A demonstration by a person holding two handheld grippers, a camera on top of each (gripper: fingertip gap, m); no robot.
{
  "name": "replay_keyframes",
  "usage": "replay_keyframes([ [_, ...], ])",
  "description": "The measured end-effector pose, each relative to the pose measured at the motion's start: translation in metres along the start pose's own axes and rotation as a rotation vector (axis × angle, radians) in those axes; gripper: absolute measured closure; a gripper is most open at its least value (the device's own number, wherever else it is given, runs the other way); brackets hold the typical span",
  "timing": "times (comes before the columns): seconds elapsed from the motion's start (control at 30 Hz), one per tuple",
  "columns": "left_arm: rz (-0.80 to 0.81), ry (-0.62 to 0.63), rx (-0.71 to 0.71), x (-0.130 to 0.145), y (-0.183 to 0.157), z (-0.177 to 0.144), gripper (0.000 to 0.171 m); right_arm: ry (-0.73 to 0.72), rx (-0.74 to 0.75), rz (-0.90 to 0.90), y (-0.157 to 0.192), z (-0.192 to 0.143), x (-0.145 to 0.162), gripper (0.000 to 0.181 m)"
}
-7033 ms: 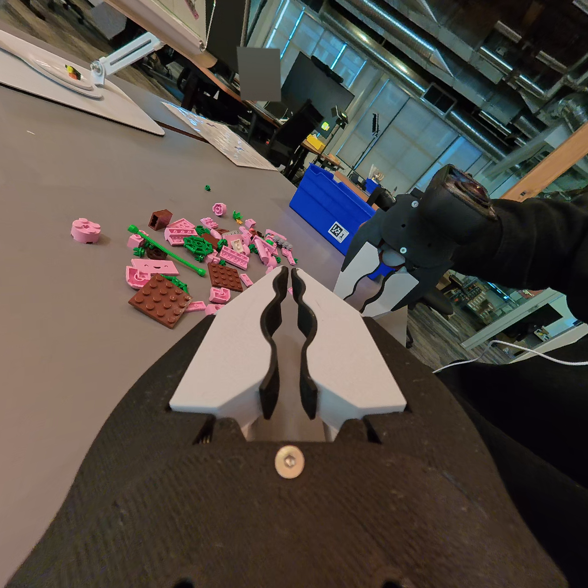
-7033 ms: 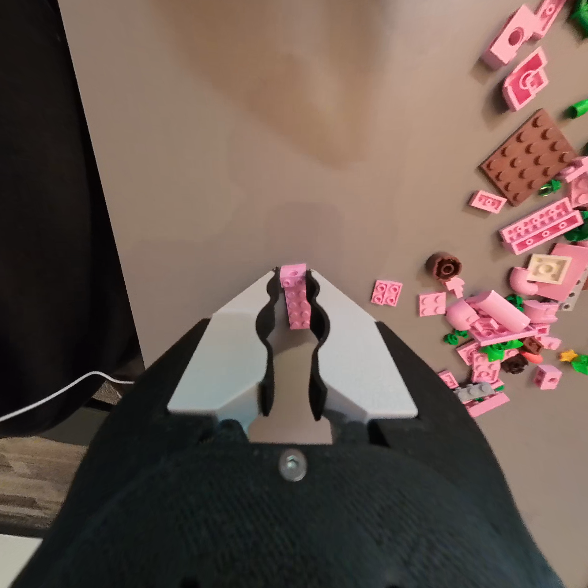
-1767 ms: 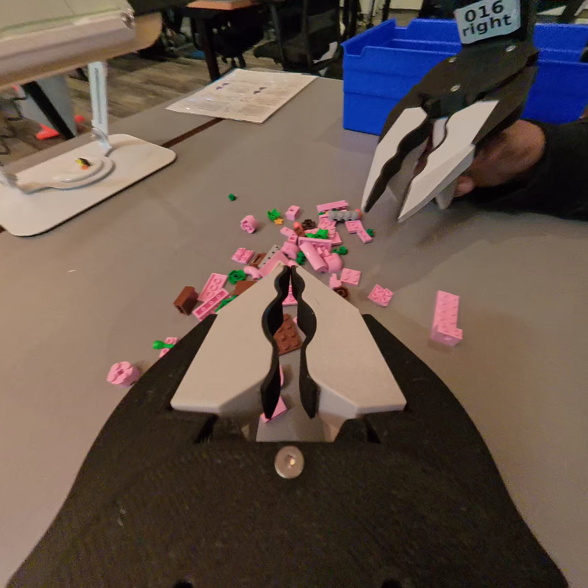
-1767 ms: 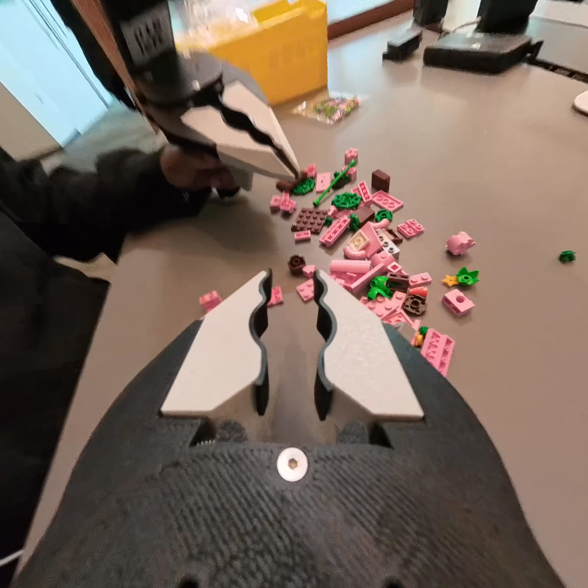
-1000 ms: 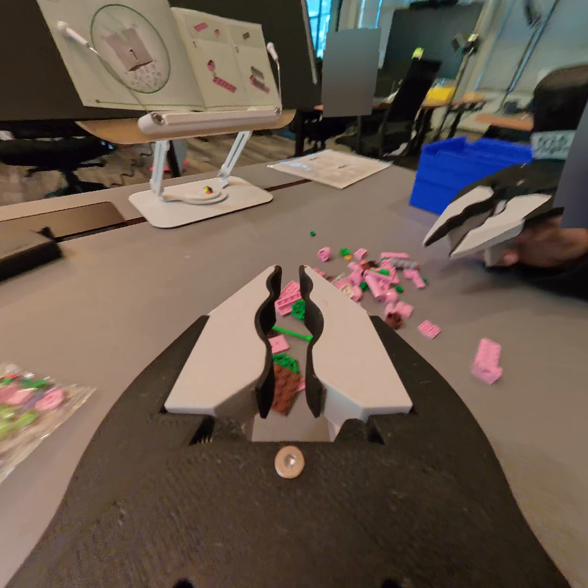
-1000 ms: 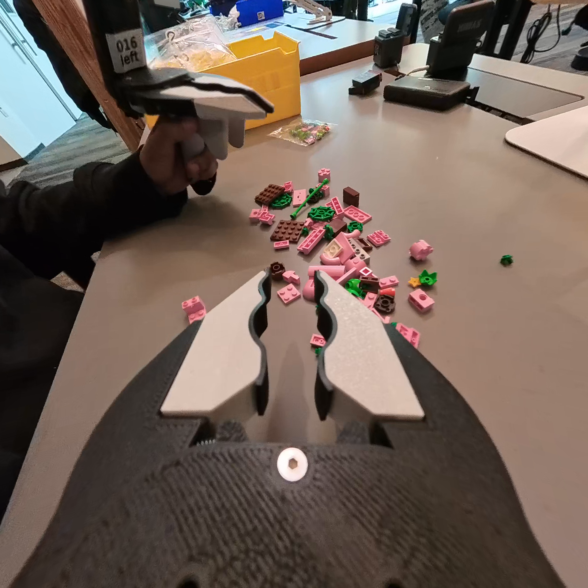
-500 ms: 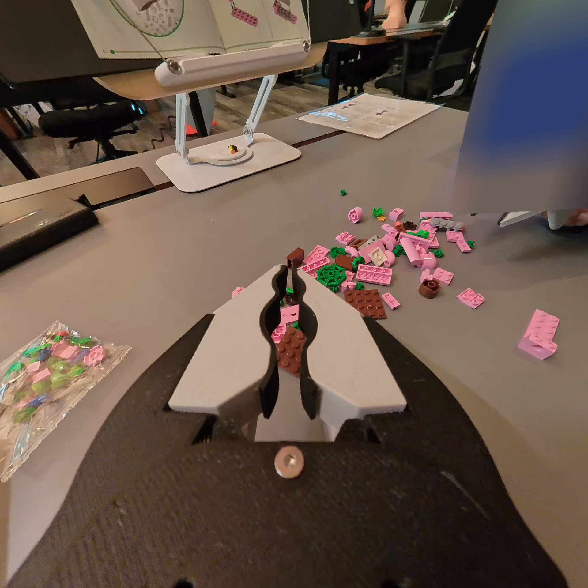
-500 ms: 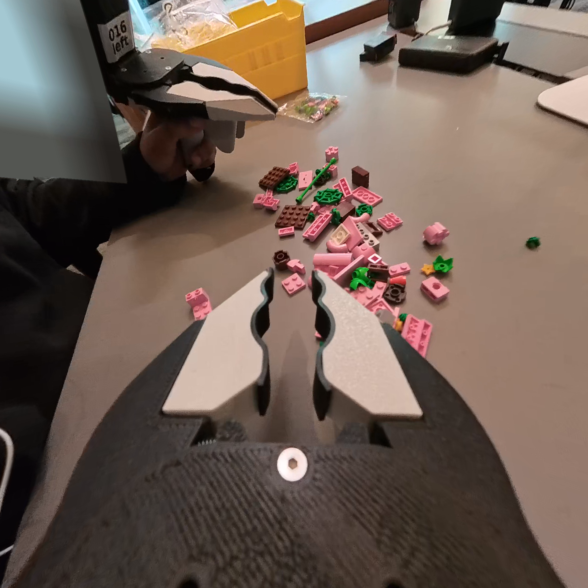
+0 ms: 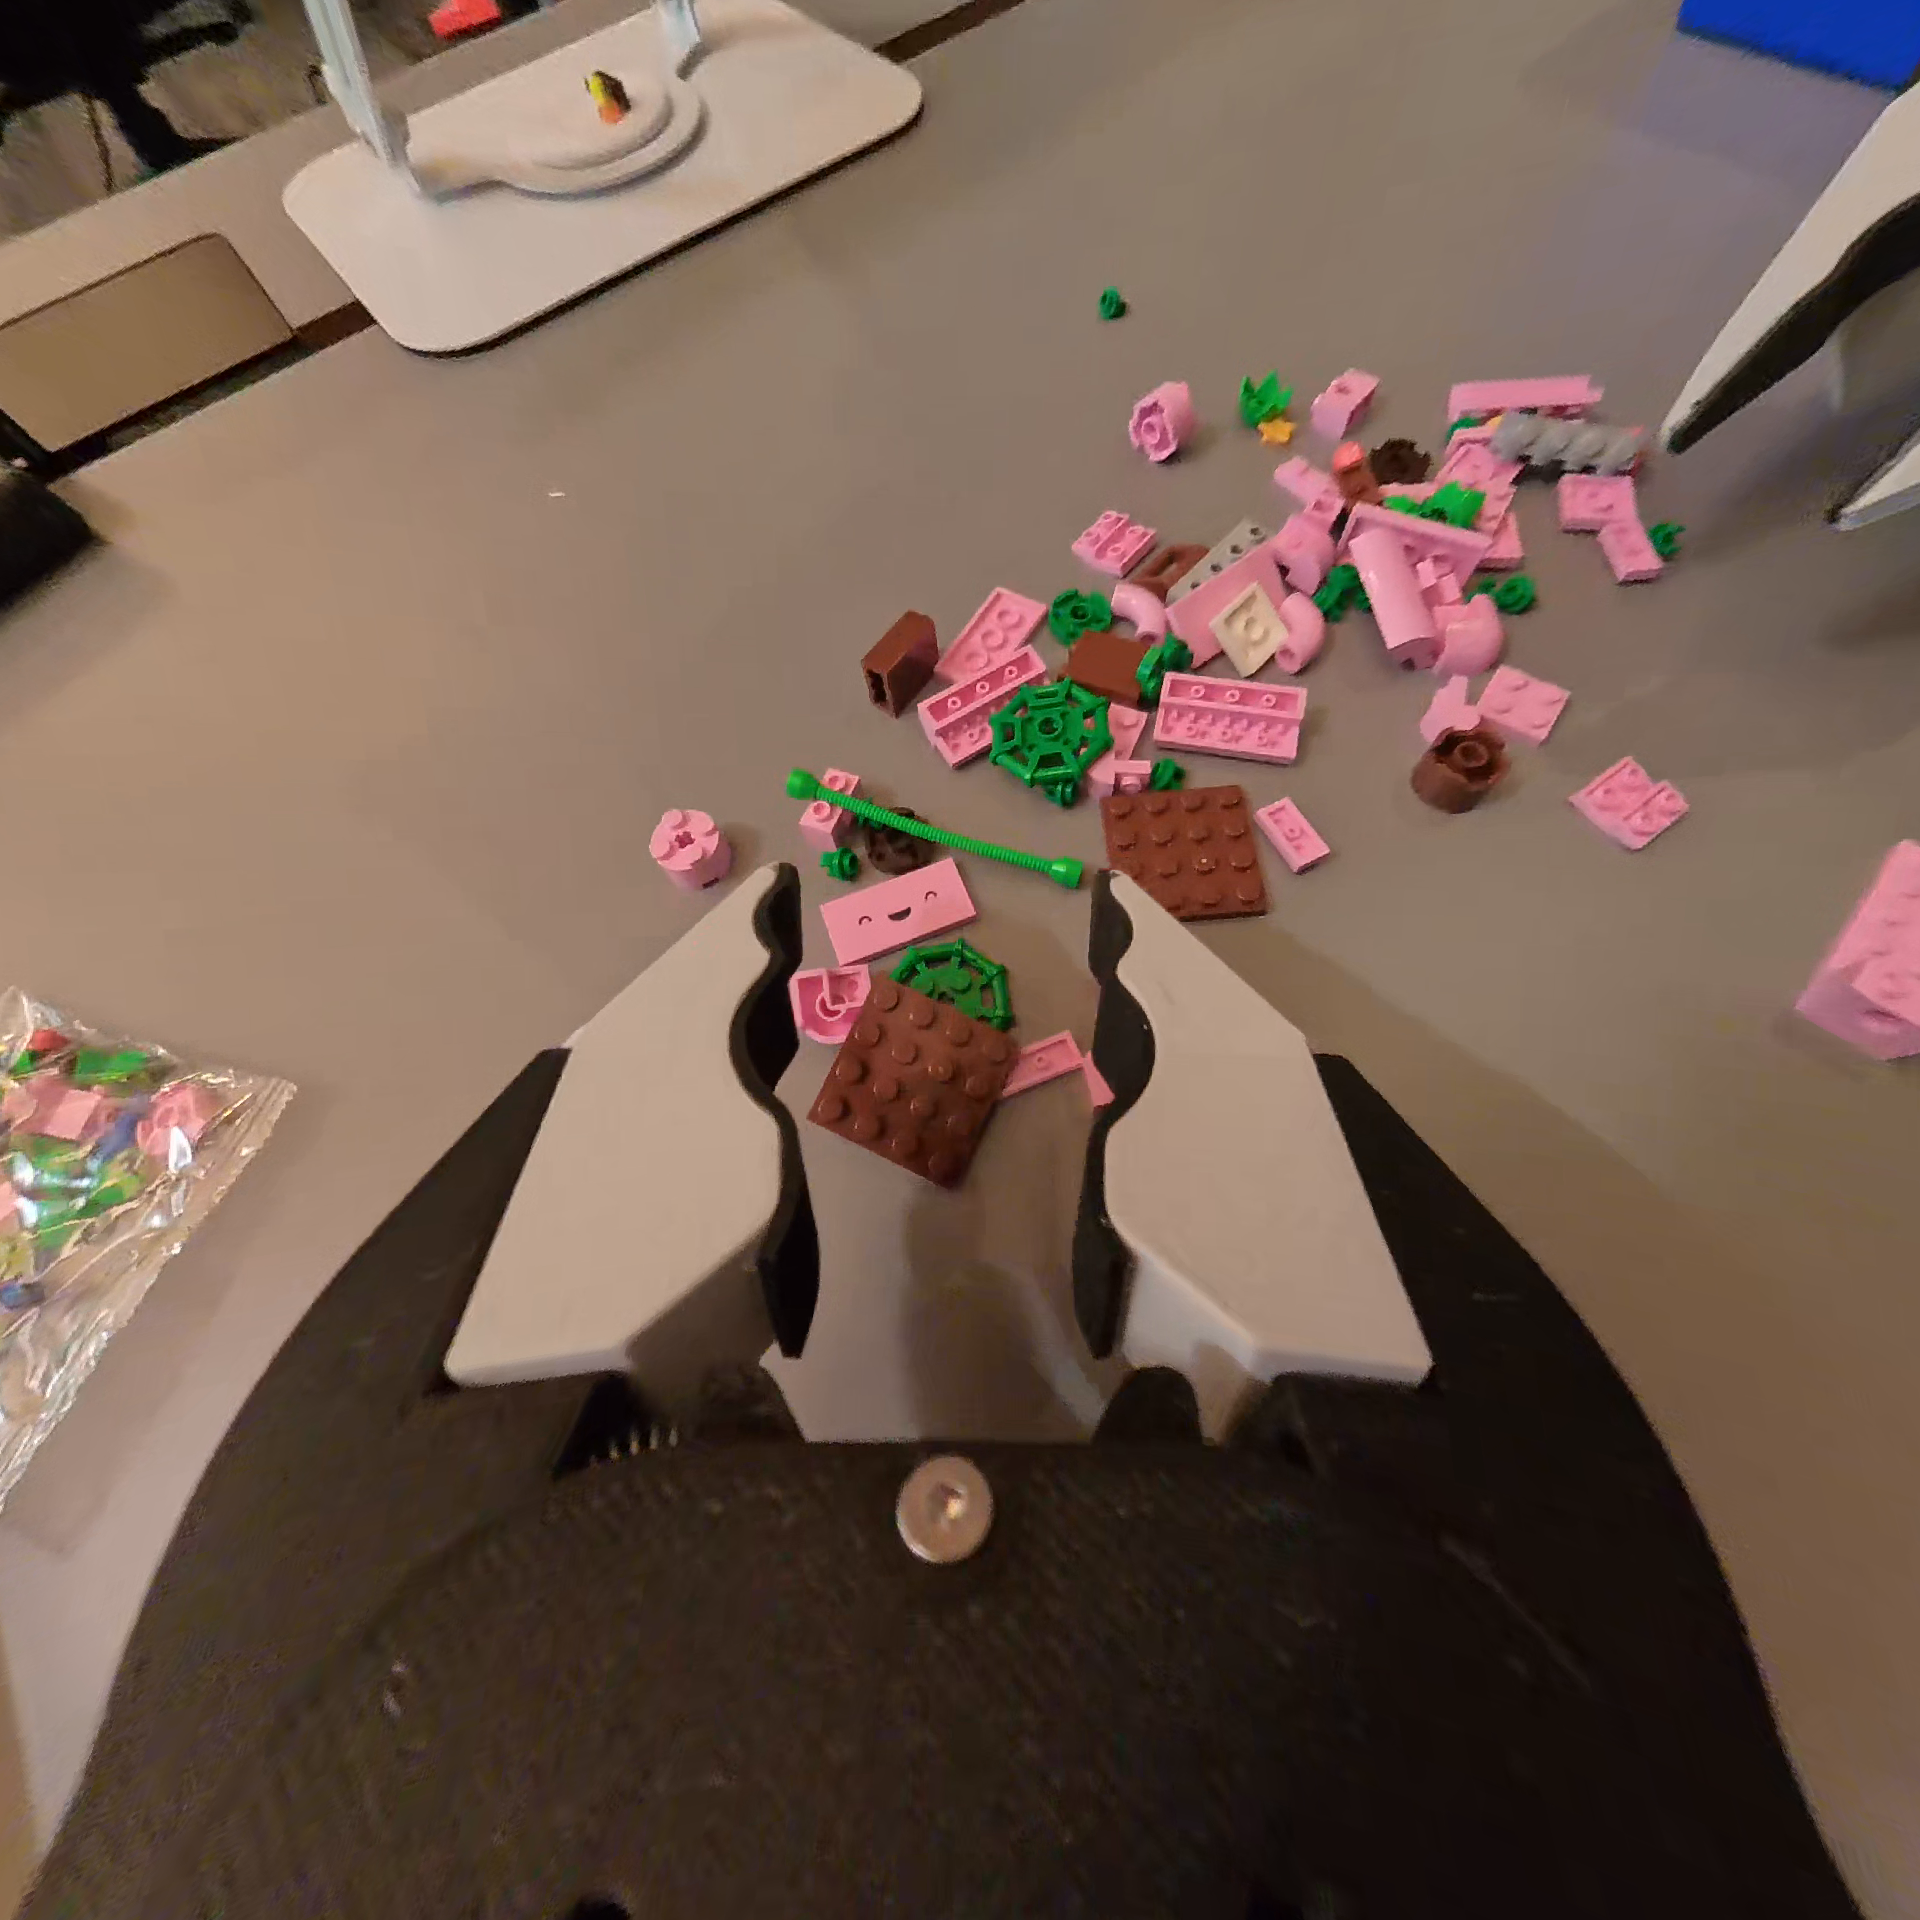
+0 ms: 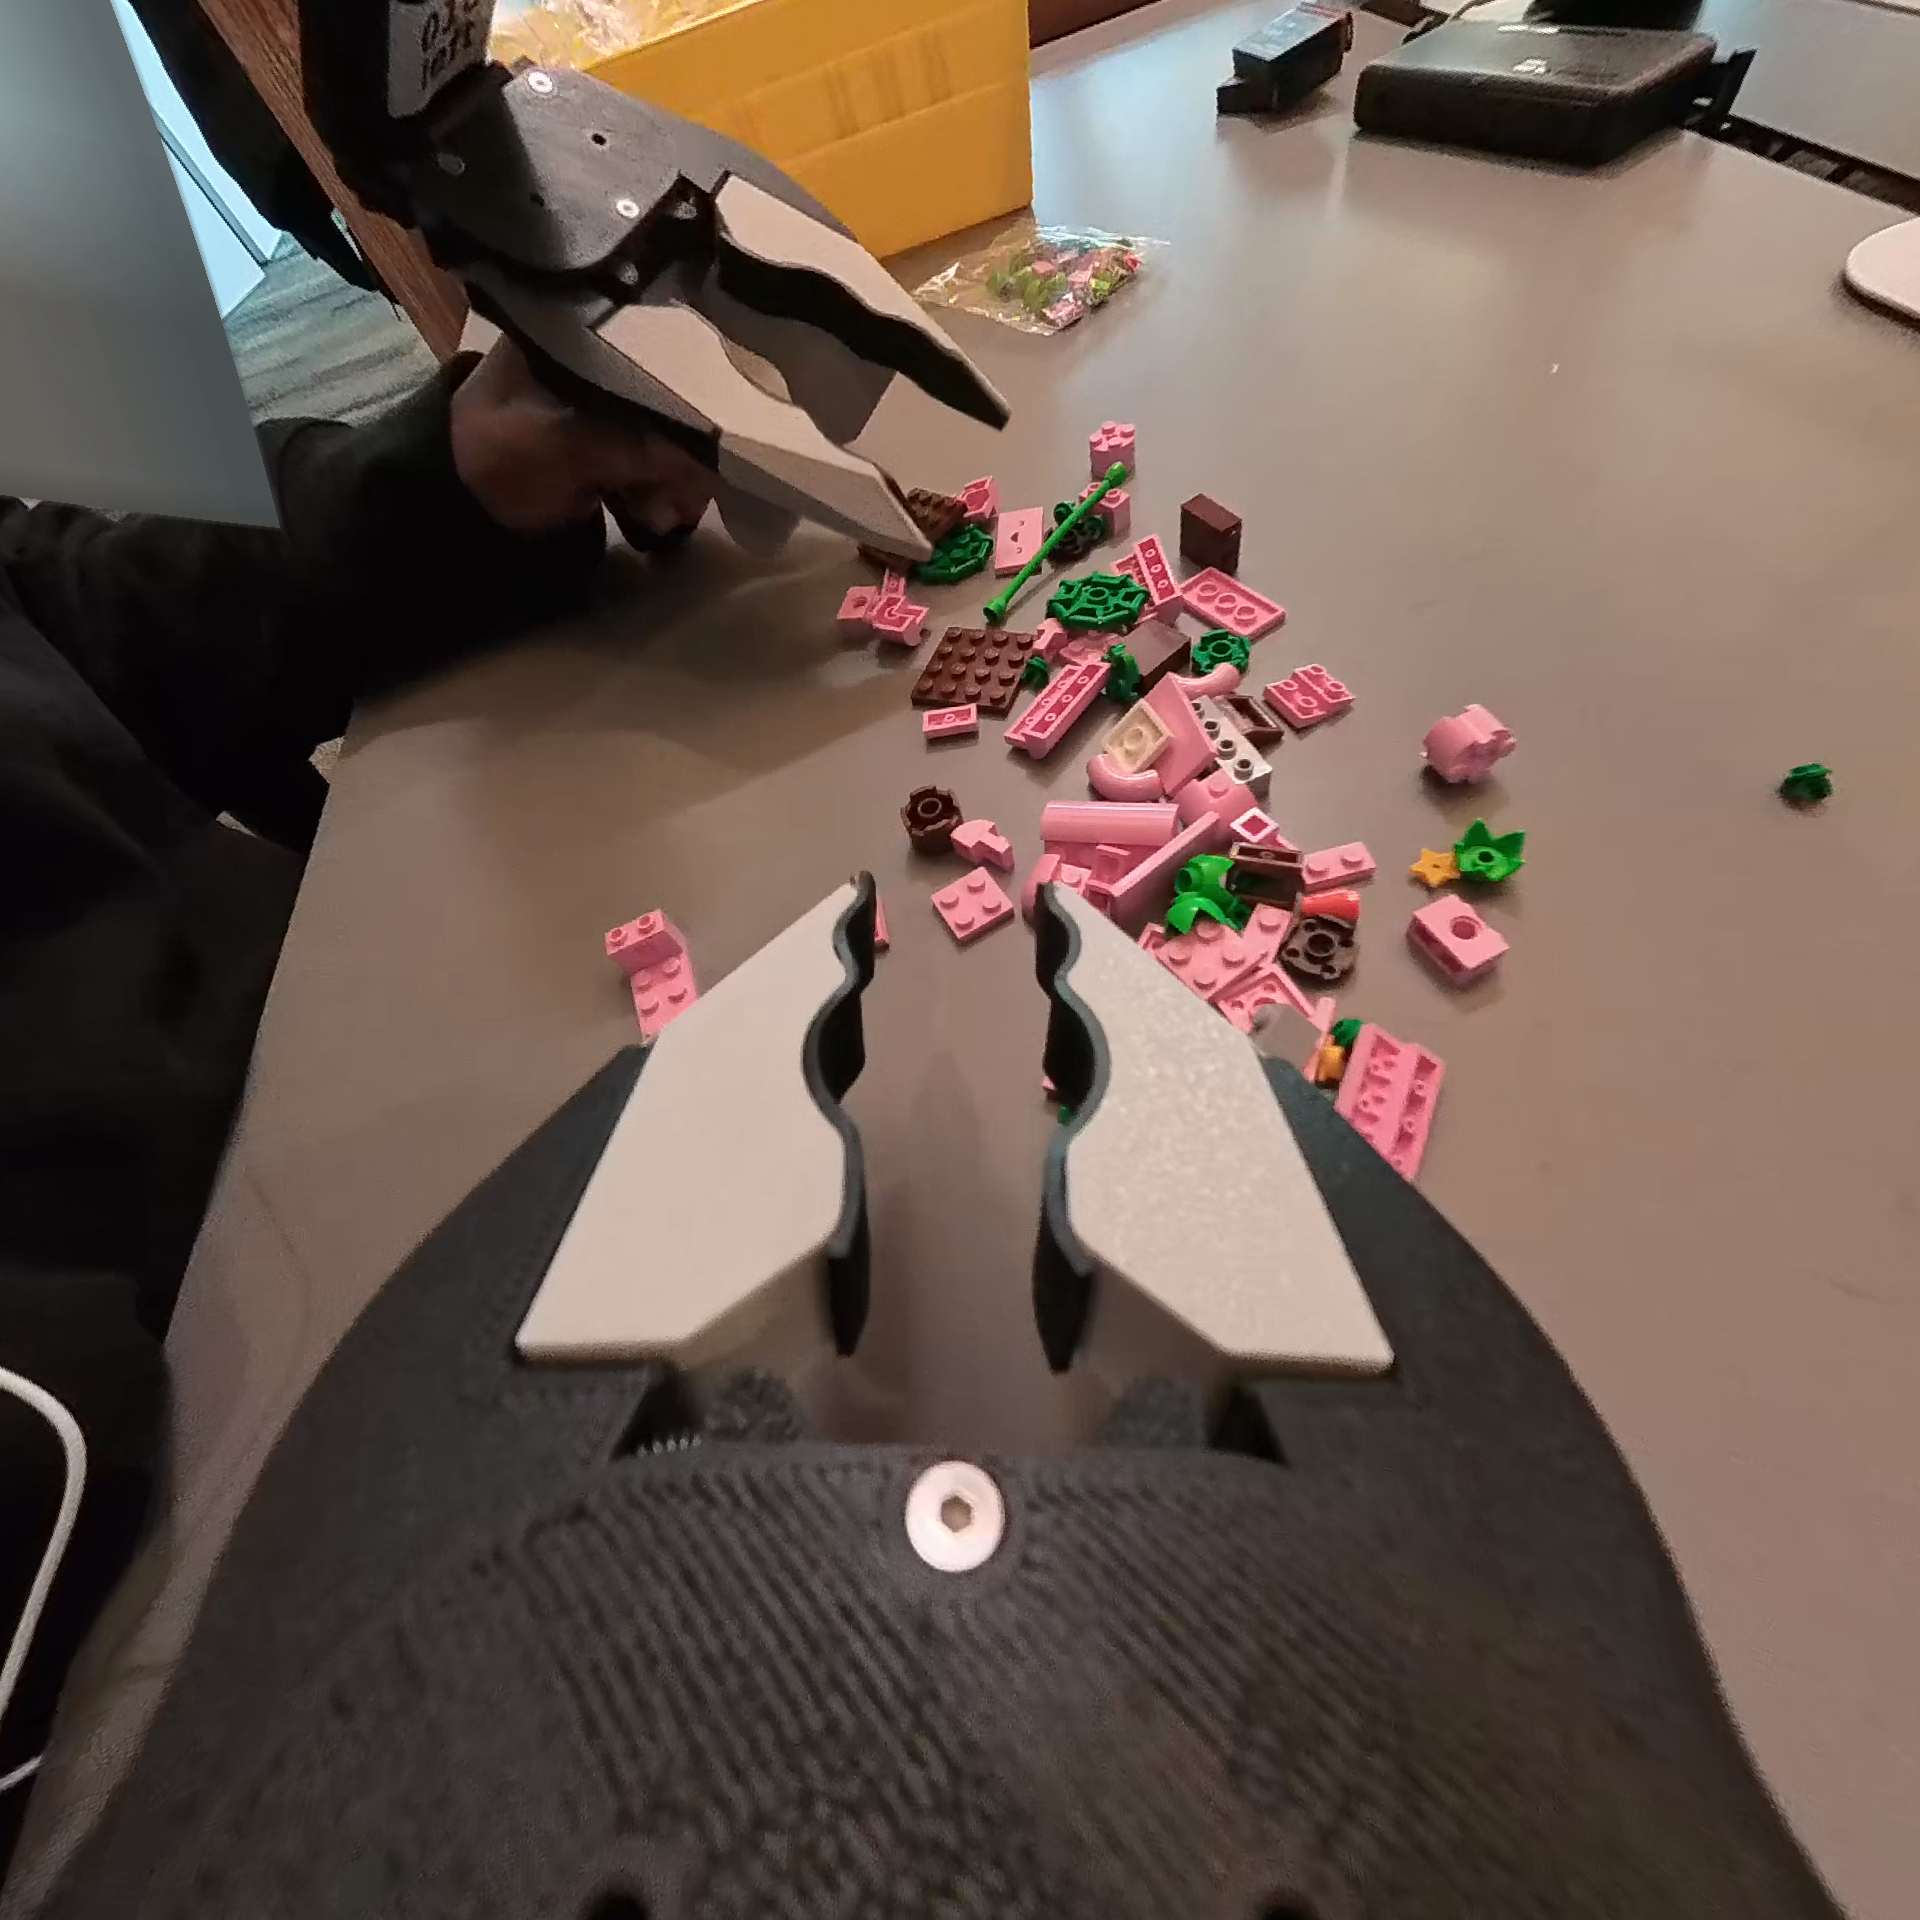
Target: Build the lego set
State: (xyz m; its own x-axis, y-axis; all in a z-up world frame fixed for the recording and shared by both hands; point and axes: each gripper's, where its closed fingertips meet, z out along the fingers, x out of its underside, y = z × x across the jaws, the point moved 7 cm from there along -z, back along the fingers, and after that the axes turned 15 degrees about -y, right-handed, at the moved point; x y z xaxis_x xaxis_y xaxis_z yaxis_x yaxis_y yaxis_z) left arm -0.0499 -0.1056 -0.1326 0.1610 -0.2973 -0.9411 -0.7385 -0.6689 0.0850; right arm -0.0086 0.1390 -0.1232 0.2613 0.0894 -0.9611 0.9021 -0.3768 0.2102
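My left gripper [image 9: 940,894] is open and low over the table, its jaws on either side of a brown 4x4 plate [image 9: 914,1081] lying flat. A pink smiley tile [image 9: 899,909] and a green web piece [image 9: 956,977] lie just beyond it. A second brown plate [image 9: 1184,847] lies to the right. The loose pile of pink, green and brown pieces [image 9: 1247,644] spreads ahead. My right gripper [image 10: 954,894] is open and empty above the table, beside the pile [image 10: 1143,748]. A small pink stacked brick assembly [image 10: 655,966] sits left of it. The left gripper [image 10: 956,478] shows there too.
A white stand base [image 9: 603,177] sits at the far left of the table, and a clear bag of pieces [image 9: 94,1164] at the near left. In the right wrist view a yellow bin [image 10: 831,104] and a black case [image 10: 1538,73] stand at the back. The brown 4x4 plate [image 9: 914,1081] is about 4 cm from my left fingertips.
My left gripper has opened wide and dropped lower over the near brown plate. My right gripper let go of the pink brick assembly seconds ago and now stays open, nearly still.
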Motion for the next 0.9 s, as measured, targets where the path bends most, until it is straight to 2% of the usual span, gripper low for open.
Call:
replay_keyframes([
  [0.2,0.003,0.054,-0.066,0.005,0.004,0.002,0.114,-0.011,0.011,-0.016,0.001,-0.001,-0.001,0.154],
  [0.27,-0.006,0.054,-0.066,0.005,0.004,0.002,0.116,-0.077,0.051,-0.03,-0.002,-0.006,-0.006,0.161],
  [0.4,0.0,0.055,-0.053,0.005,0.003,0.002,0.12,-0.177,0.13,-0.036,-0.013,-0.019,-0.014,0.16],
  [0.57,0.056,0.091,-0.048,0.008,-0.003,0.006,0.122,-0.146,0.205,-0.072,-0.022,-0.025,-0.013,0.159],
  [0.73,0.115,0.127,-0.048,0.011,-0.008,0.009,0.124,-0.122,0.21,-0.097,-0.019,-0.024,-0.013,0.158],
  [0.9,0.138,0.119,-0.058,0.01,-0.009,0.009,0.125,-0.028,0.21,-0.108,-0.02,-0.015,-0.003,0.152],
])
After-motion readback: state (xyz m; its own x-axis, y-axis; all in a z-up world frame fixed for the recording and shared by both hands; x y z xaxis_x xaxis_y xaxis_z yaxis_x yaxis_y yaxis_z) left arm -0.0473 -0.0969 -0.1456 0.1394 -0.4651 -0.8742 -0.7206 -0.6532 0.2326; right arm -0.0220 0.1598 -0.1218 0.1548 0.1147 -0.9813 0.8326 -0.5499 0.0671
